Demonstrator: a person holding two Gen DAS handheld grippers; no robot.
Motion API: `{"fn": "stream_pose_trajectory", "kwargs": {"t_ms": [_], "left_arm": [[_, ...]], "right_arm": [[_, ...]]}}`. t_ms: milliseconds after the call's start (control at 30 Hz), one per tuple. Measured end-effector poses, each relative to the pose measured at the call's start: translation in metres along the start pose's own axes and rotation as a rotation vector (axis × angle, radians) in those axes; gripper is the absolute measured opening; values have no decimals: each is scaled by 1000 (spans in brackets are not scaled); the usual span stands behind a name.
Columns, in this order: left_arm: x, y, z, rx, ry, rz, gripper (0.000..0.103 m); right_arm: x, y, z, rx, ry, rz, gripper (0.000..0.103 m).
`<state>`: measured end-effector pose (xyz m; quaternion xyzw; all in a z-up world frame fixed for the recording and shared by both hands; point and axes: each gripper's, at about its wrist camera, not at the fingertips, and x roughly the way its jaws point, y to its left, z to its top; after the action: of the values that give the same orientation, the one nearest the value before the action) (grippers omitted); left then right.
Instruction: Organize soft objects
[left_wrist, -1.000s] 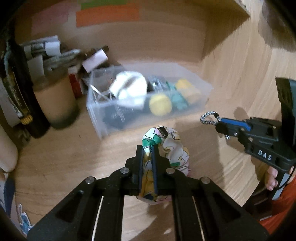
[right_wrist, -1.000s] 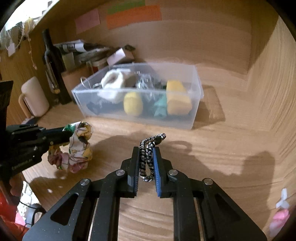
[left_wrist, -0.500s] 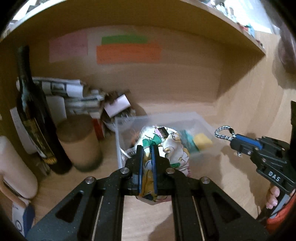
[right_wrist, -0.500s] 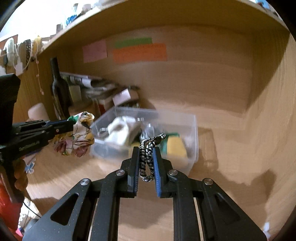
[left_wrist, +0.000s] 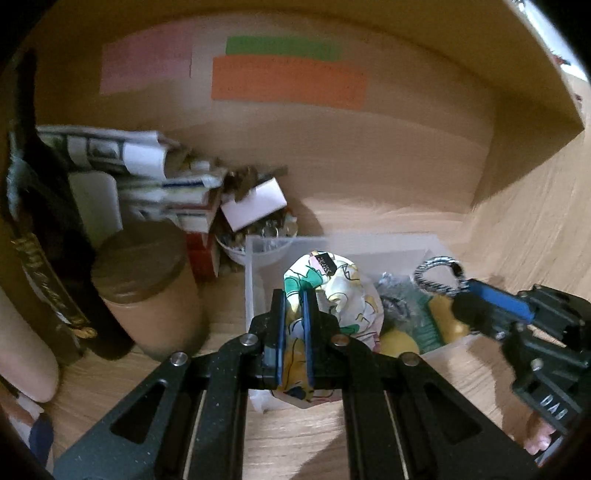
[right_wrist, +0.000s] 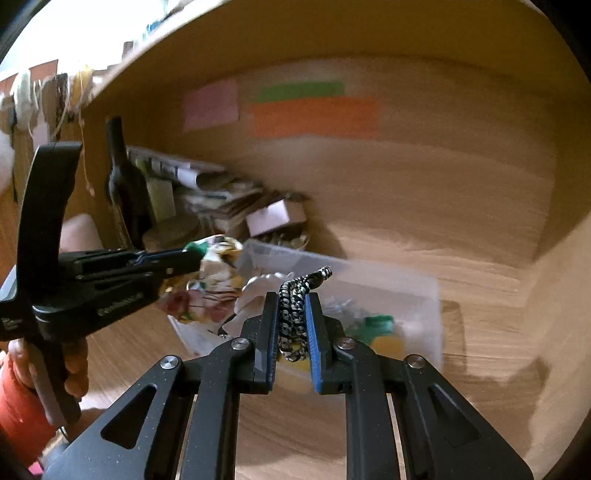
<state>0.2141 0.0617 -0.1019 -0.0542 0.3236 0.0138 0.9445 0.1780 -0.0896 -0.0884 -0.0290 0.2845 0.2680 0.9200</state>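
My left gripper (left_wrist: 293, 314) is shut on a floral fabric scrunchie (left_wrist: 340, 295) and holds it above the near left end of a clear plastic bin (left_wrist: 255, 280). My right gripper (right_wrist: 291, 310) is shut on a black-and-white braided hair tie (right_wrist: 295, 314) and holds it in the air over the same bin (right_wrist: 424, 295). The bin holds a yellow sponge (left_wrist: 399, 343), a green item (left_wrist: 424, 325) and a white soft item (right_wrist: 258, 291). In the right wrist view the left gripper (right_wrist: 192, 258) and scrunchie (right_wrist: 214, 273) show at the left.
A brown cardboard tube (left_wrist: 147, 288), a dark wine bottle (left_wrist: 44, 258), stacked papers (left_wrist: 147, 173) and a bowl of small items (left_wrist: 258, 236) crowd the back left corner. Wooden walls with coloured paper labels (left_wrist: 288, 81) close the back and right.
Both grippers have risen and moved forward with their items, from above the table in front of the bin to over the bin itself.
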Motion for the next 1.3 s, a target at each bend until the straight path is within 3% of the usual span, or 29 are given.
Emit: {"fn": "stream_pose_trajectory", "kwargs": {"t_ms": [233,333,467,533,633,733,933,1067,1300], "left_arm": [[25,-4,-10,37,74,7,8],[30,-4,-15,42,106,-11,10],[31,1,-17,19,117,-37,16],[27,4,-17,7,116,-50,23],[17,6,-19,5,105,-56,36],[1,6,-20,10,77,-57,45],[-37,4,-15,21,0,-61,46],[-71,-2,-10,33,-86,-62,46],[-135,-15,-6,67,-244,-69,58]], "right_arm": [[42,-10,-8,15,105,-17,13],[52,-22,-14,53,167,-24,18],[52,-25,-18,48,195,-27,39],[48,-23,-18,25,194,-24,44],[39,-21,-18,5,176,-44,51],[30,-22,-16,-5,158,-57,53],[6,-22,-5,-4,90,-44,53],[-30,-18,7,-4,-1,-39,53],[-88,-16,21,2,-142,-28,56]]}}
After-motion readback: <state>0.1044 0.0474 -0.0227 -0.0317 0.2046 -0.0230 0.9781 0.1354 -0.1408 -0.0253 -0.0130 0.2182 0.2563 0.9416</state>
